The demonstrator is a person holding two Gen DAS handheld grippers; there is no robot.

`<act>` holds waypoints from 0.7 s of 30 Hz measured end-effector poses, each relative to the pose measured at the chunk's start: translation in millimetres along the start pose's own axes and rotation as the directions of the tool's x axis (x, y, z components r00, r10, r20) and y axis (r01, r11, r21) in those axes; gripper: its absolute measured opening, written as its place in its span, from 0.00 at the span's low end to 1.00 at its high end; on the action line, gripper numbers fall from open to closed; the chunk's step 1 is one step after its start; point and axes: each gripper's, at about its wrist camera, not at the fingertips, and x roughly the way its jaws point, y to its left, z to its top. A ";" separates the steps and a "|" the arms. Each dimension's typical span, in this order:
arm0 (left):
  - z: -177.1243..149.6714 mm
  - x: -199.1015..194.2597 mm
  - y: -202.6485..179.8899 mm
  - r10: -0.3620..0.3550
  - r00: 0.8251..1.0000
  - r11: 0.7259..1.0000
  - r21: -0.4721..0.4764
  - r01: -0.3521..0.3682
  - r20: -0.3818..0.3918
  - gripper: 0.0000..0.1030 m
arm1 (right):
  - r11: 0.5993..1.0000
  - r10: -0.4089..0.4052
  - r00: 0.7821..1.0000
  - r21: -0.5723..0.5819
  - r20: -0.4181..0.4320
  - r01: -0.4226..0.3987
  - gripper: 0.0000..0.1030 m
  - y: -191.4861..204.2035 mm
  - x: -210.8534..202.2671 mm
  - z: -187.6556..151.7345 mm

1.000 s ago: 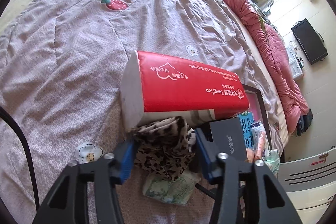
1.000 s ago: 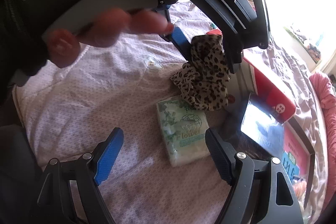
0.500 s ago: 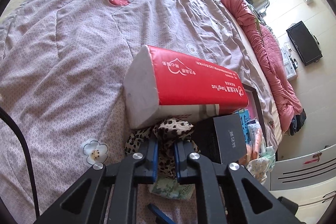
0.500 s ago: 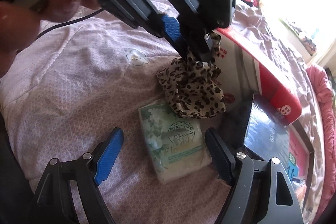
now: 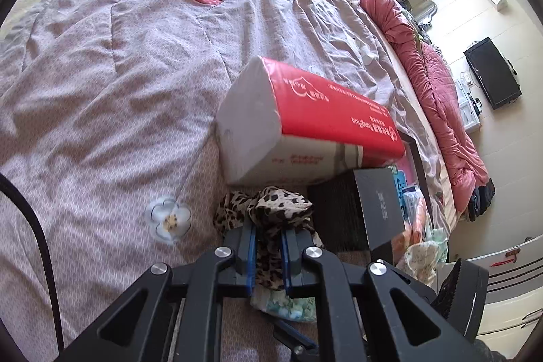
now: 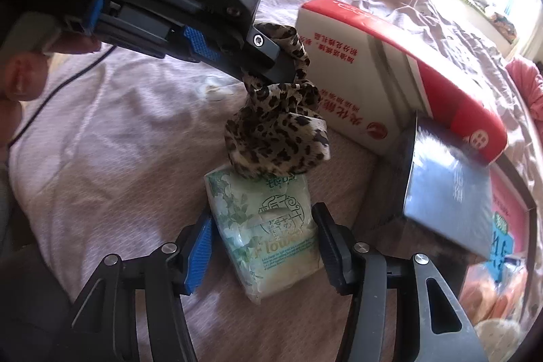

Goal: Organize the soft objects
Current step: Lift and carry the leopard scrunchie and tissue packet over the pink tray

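Straddling the green tissue pack (image 6: 268, 233) that lies flat on the bed (image 6: 101, 158), the right gripper (image 6: 261, 246) has its fingers spread wide on either side, gripping nothing, with the pack's long axis running away between them, so it looks ready to close. Just beyond, the left gripper (image 5: 268, 255) reaches in from the far left, pinched tight on the leopard-print cloth (image 6: 276, 138), which dangles over the pack's far end beside the red tissue box (image 6: 390, 70).
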 end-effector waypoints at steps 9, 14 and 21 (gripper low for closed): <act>-16.2 -11.5 -3.2 -0.002 1.000 1.000 0.006 0.001 0.016 0.11 | 0.980 0.122 0.992 0.158 0.023 -0.125 0.55 -15.2 -17.5 -16.9; -18.0 -16.6 -8.9 0.009 0.999 1.000 -0.002 -0.008 0.033 0.11 | 0.984 0.116 0.993 0.138 -0.005 -0.115 0.56 -14.5 -4.4 -13.1; -20.2 -31.6 -16.9 0.015 0.997 1.000 -0.011 -0.014 0.078 0.08 | 0.989 0.089 0.996 0.116 0.014 -0.090 0.52 -9.6 -1.7 -11.3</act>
